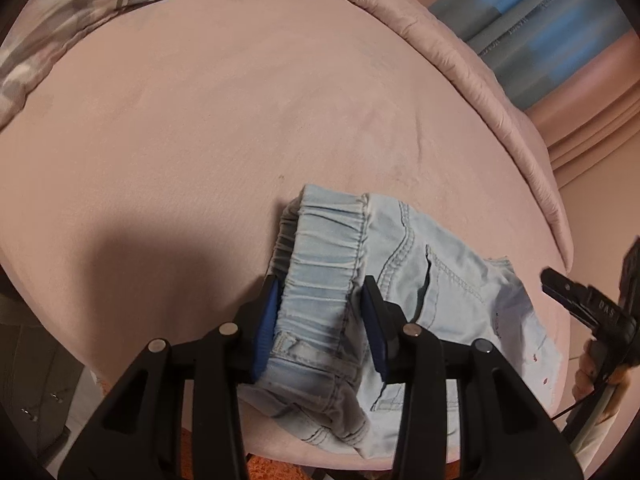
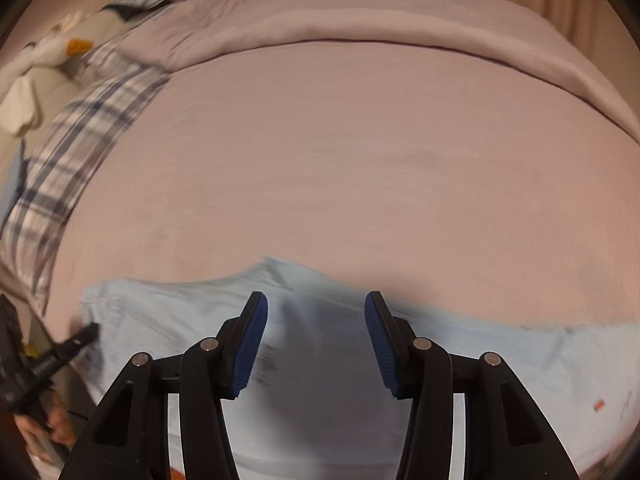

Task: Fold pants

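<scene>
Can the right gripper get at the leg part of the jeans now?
Probably yes. The right gripper hangs open just above the pale jeans with nothing between them. The left gripper is at the elastic waistband, off to the side.

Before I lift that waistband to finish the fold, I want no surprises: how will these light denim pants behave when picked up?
Probably floppy: the pants already lie in soft, rumpled layers on the pink bed cover. The gathered elastic waistband between the left gripper fingers looks thick, so likely an easy, non-slippery hold. The loose folded layers would likely sag and fall open if only the waistband is lifted.
</scene>
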A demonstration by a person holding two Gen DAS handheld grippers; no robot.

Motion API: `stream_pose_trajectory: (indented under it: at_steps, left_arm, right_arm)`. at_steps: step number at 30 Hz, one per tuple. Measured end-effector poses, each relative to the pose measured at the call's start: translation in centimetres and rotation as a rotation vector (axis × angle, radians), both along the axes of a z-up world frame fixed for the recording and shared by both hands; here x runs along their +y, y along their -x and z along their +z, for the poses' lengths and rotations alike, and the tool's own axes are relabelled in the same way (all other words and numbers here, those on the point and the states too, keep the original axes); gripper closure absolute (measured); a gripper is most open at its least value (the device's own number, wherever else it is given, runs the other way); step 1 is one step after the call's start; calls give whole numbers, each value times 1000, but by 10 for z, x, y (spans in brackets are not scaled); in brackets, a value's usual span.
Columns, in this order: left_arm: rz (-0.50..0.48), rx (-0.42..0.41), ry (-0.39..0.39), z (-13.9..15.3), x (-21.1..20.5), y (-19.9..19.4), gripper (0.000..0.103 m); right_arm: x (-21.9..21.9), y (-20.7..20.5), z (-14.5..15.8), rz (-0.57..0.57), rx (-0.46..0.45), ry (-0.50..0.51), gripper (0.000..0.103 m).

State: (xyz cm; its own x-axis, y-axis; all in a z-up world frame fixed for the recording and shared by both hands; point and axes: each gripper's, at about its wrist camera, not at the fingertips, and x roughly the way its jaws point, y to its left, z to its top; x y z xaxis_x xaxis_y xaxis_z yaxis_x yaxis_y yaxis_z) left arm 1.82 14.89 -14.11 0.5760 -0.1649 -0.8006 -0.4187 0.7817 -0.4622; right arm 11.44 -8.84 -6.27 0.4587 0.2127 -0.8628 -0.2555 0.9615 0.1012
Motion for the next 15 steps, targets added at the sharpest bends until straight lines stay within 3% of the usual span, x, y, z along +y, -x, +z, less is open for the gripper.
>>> stream_pose_trajectory:
  at_steps: [2, 5, 9, 11, 15]
  left_arm:
    - [-1, -7, 3, -1, 2, 2, 61]
    - [-1, -11, -7, -1, 0, 1, 61]
    - [10, -26, -31, -1, -4, 6, 61]
    - [12, -33, -38, -1, -5, 7, 61]
    - [13, -42, -36, -4, -3, 9, 60]
  right_arm:
    - [19, -9, -4, 36, 14, 15, 38]
    - [42, -14, -12, 86, 36, 29, 37]
    - [60, -30, -41, 105, 135, 76, 37]
    - [65, -34, -54, 93, 137, 145, 37]
    - [68, -30, -60, 115, 107, 148, 37]
